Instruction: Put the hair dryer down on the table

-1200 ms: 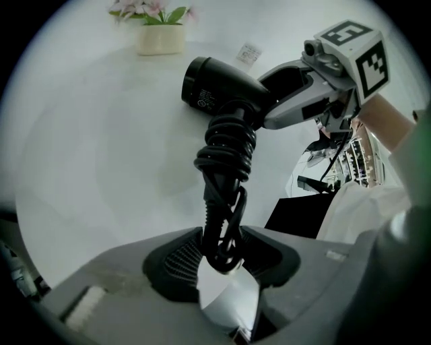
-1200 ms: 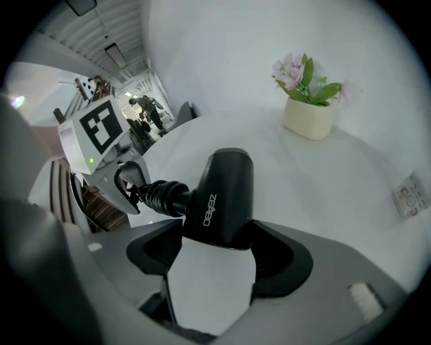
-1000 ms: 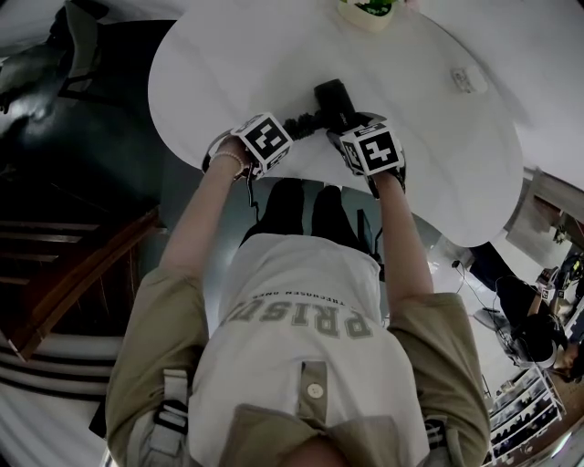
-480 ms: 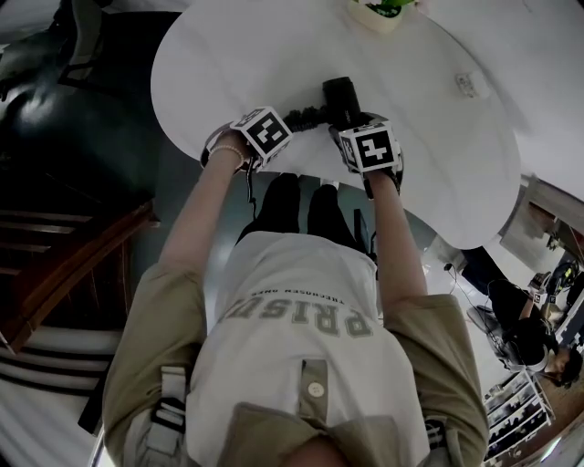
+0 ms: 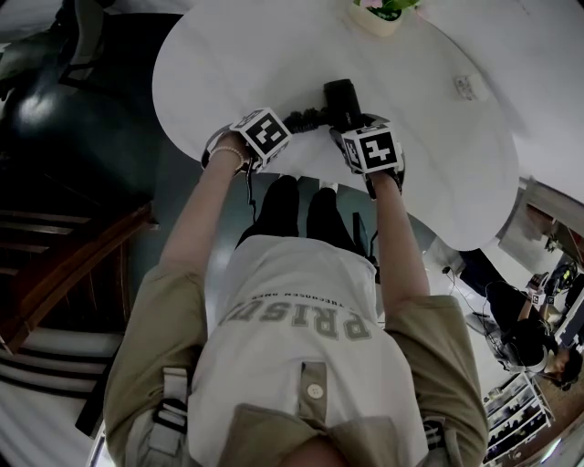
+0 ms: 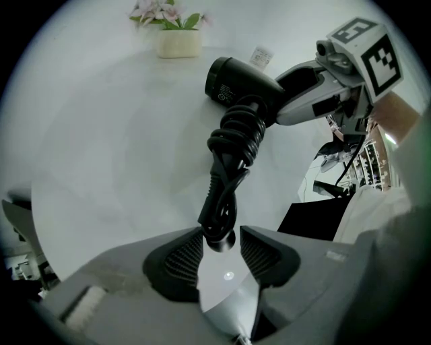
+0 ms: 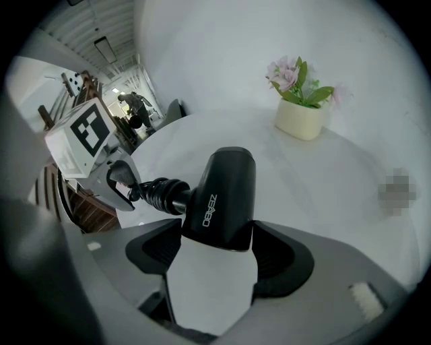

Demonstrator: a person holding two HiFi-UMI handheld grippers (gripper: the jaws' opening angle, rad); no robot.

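- The right gripper [image 7: 219, 237] is clamping the barrel of a black plastic hair dryer [image 7: 222, 192], with its jaws spread wide.
- The left gripper [image 6: 221, 244] is pinching the tip of the cord-wrapped handle, with its jaws narrowly apart.
- The dryer is hanging over the round white table [image 5: 228, 64] near its edge; contact with the top is unclear.
- In the head view, the marker cubes are hiding both sets of jaws.

A white, round-edged table [image 5: 228, 64] carries 2 things: a cream pot of pink flowers [image 5: 381, 16] at its 12 o'clock rim, and a small white item [image 5: 466, 86] toward 2 o'clock.
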